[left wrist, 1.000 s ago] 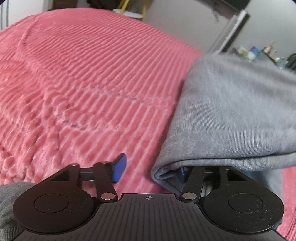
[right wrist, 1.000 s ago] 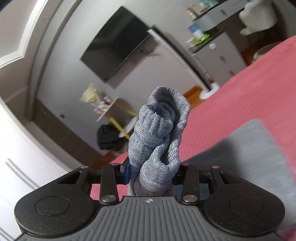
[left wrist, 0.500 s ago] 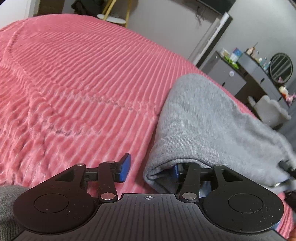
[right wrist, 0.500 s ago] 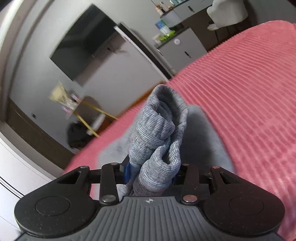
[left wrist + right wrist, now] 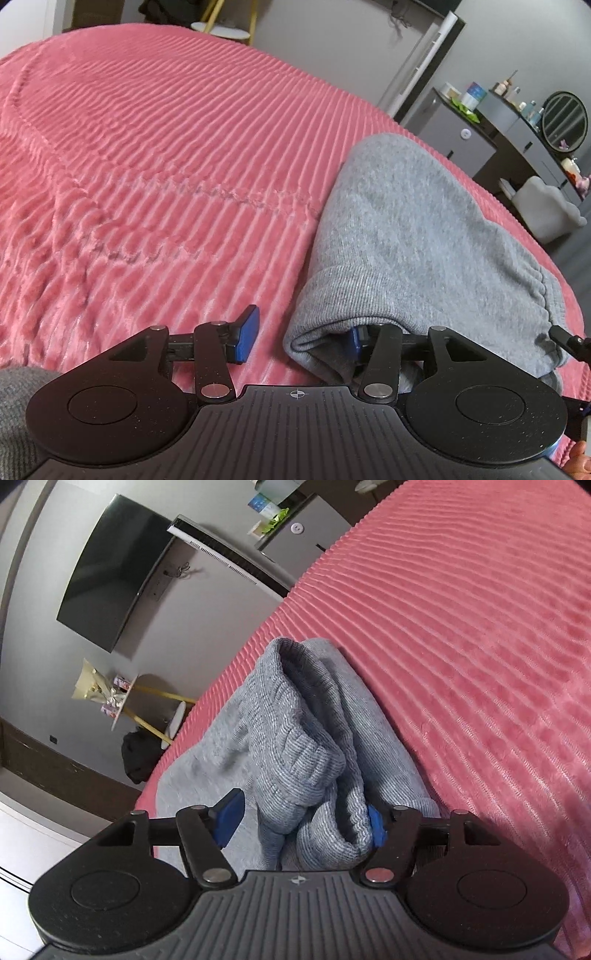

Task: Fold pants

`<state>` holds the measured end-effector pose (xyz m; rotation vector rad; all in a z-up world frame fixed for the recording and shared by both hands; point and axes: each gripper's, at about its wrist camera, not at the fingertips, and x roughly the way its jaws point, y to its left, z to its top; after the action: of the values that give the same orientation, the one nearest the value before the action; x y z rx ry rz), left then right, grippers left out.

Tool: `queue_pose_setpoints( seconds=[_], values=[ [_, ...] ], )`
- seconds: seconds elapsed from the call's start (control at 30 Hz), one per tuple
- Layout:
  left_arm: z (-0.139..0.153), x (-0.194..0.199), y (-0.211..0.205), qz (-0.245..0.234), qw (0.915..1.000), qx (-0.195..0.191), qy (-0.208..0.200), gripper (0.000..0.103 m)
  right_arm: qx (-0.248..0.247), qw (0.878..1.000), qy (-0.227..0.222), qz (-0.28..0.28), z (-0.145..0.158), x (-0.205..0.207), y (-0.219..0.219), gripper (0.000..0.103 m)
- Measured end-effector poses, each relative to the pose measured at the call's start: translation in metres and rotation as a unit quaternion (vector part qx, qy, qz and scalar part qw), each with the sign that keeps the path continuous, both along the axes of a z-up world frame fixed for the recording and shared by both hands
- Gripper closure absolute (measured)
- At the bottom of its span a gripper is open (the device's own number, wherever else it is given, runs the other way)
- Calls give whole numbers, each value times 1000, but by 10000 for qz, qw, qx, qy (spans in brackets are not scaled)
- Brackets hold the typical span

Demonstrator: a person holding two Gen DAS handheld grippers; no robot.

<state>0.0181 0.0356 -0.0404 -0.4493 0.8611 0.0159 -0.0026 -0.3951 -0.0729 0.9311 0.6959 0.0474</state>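
Right wrist view shows the right gripper [image 5: 301, 821], jaws just parted, releasing the grey pants [image 5: 303, 738] cuff onto the pink bed [image 5: 480, 646] at twelve o'clock, while the left gripper [image 5: 301, 336] stands open beside the fold; next, I judge, smoothing the fold.

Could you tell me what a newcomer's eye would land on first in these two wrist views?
The ribbed pink bedspread fills most of both views. On it lie the grey pants, folded over at the right of the left wrist view. In the right wrist view their bunched ribbed cuff stands between the right gripper, whose fingers have just been opening.
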Motion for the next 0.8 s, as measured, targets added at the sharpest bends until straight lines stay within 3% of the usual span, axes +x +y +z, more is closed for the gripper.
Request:
queue_pose_setpoints(
  seconds=[0.17,0.4,0.53,0.6,0.67,0.73,0.8],
  values=[
    [0,0,1,17,10000,-52,25,50,385,9992,-23,-70,-6,1,-9,35],
    [-1,-1,1,38,9999,-103,52,50,1341,9906,-49,-267,-24,-7,-35,34],
    [-1,-1,0,50,9999,-138,46,50,1243,9921,-82,-167,-24,-5,-34,38],
    [-1,-2,1,59,9997,-226,50,50,934,9956,-104,-52,-20,-4,-31,53],
    [-3,-1,1,61,9993,-352,82,50,836,9964,-139,30,-19,-2,-28,52],
    [-5,0,-1,-4,9990,-431,107,43,919,9956,-124,106,-22,5,-27,39],
    [-8,3,-6,-44,9993,-333,160,38,974,9951,-90,155,-24,12,-24,33]
  ],
)
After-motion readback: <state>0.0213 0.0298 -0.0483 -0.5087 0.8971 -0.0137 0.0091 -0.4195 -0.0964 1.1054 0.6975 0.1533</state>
